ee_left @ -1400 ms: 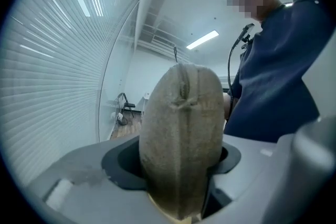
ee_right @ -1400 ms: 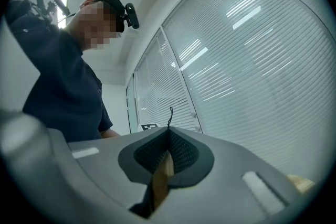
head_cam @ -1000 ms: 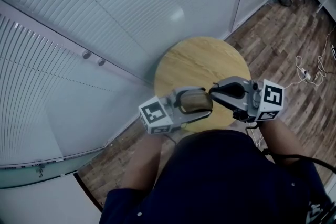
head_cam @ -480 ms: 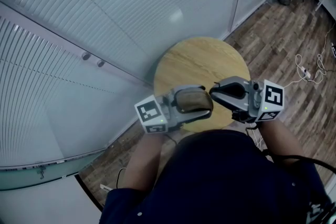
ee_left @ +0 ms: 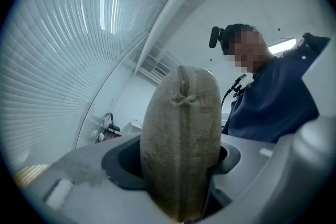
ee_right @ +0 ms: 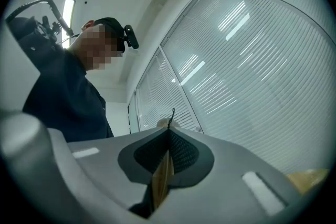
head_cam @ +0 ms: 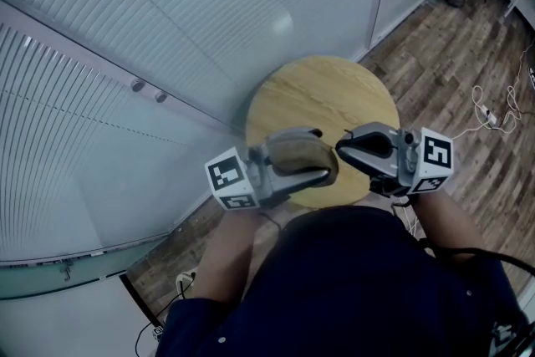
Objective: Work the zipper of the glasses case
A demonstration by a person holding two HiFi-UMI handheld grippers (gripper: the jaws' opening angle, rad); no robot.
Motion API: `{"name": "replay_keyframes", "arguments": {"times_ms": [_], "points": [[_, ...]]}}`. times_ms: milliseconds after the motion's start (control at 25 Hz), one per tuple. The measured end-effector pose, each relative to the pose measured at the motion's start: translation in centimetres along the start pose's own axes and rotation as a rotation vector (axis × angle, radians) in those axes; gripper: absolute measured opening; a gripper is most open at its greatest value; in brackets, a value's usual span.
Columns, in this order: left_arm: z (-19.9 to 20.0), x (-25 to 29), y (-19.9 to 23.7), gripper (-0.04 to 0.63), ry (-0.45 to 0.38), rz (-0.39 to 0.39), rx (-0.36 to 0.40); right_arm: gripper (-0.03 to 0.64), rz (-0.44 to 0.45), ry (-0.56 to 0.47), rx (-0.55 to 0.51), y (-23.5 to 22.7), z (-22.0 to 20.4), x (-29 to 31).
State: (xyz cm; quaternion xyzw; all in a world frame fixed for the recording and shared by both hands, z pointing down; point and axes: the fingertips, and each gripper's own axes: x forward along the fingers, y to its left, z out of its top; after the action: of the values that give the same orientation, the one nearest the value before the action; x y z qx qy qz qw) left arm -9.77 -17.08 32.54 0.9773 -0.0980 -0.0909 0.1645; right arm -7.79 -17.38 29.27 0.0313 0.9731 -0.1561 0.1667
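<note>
- The left gripper (head_cam: 313, 156) is clamping its fingers across the middle of the tan glasses case (ee_left: 181, 139) and holding it in the air over the near edge of the round desk (head_cam: 326, 92). If that squeeze is pressing the two halves together, the zipper may bind.
- The right gripper (ee_right: 167, 134) is holding its fingers together on a thin tan tab (ee_right: 161, 176) at the case's end, probably the zipper pull. The hold is narrow, so a sideways tug could slip the tab free.
- Pulling off the line of the seam risks twisting the case in the left fingers, or dropping it onto the desk or the wooden floor (head_cam: 468, 54).
</note>
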Motion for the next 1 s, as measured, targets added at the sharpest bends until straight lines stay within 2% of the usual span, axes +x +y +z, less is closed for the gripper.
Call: {"name": "replay_keyframes", "arguments": {"times_ms": [120, 320, 480, 680, 880, 1000], "points": [[1.1, -0.4, 0.1, 0.302, -0.054, 0.005, -0.019, 0.008, -0.001, 0.003, 0.006, -0.1, -0.4, -0.1], [2.3, -0.4, 0.0, 0.302, -0.068, 0.011, -0.016, 0.008, 0.011, -0.025, 0.022, -0.2, -0.3, -0.2], [5.7, -1.8, 0.6, 0.302, -0.219, 0.011, -0.056, 0.008, 0.01, -0.006, 0.011, -0.2, -1.1, -0.7], [8.1, -2.3, 1.4, 0.302, -0.292, 0.027, -0.065, 0.008, -0.002, -0.032, 0.025, -0.5, -1.5, -0.7], [8.6, -1.2, 1.6, 0.302, -0.291, 0.06, -0.052, 0.008, -0.026, -0.006, -0.041, -0.6, -0.8, -1.3], [8.7, -1.4, 2.2, 0.302, -0.335, 0.068, -0.084, 0.008, -0.034, 0.023, -0.097, -0.6, -1.0, -1.3]]}}
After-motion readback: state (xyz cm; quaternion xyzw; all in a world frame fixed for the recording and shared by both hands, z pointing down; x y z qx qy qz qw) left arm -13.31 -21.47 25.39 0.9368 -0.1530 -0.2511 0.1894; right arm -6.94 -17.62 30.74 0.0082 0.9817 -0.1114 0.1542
